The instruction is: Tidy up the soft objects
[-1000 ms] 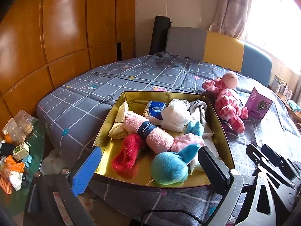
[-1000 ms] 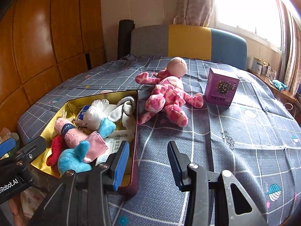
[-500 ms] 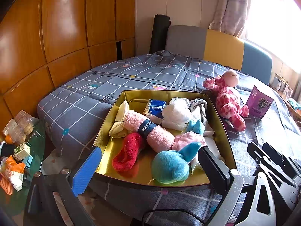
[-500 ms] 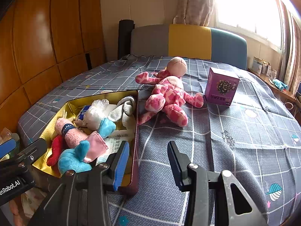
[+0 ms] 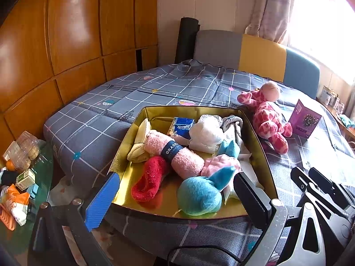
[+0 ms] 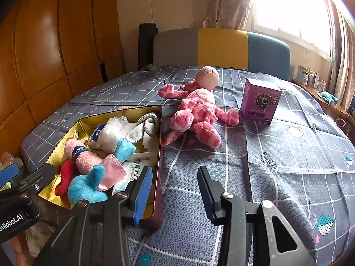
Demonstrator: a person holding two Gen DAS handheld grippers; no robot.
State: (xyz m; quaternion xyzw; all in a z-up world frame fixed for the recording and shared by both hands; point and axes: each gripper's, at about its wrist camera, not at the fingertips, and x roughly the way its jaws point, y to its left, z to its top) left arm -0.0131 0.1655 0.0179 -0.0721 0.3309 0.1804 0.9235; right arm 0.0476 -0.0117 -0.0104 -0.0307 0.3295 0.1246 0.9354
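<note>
Two grippers empty, toy lying outside the tin

Both grippers hang above the near edge of the bed with nothing between their fingers. The left gripper (image 5: 175,197) has its jaws wide apart, framing the near end of the gold tin (image 5: 258,137); a blue plush (image 5: 200,194), a red sock (image 5: 149,178) and a pink roll (image 5: 175,155) lie inside, just beyond the fingertips and untouched. Farther in sit a tissue pack (image 5: 183,126) and a white bundle (image 5: 206,133).

The right gripper (image 6: 173,187) has its jaws apart over bare bedspread (image 6: 288,155), just right of the tin's right wall (image 6: 158,155). The pink spotted toy (image 6: 197,110) lies on the bedspread beyond that gripper, outside the tin and close to its far right corner, well apart from the fingers. A purple box (image 6: 260,100) stands just right of the toy.
</note>
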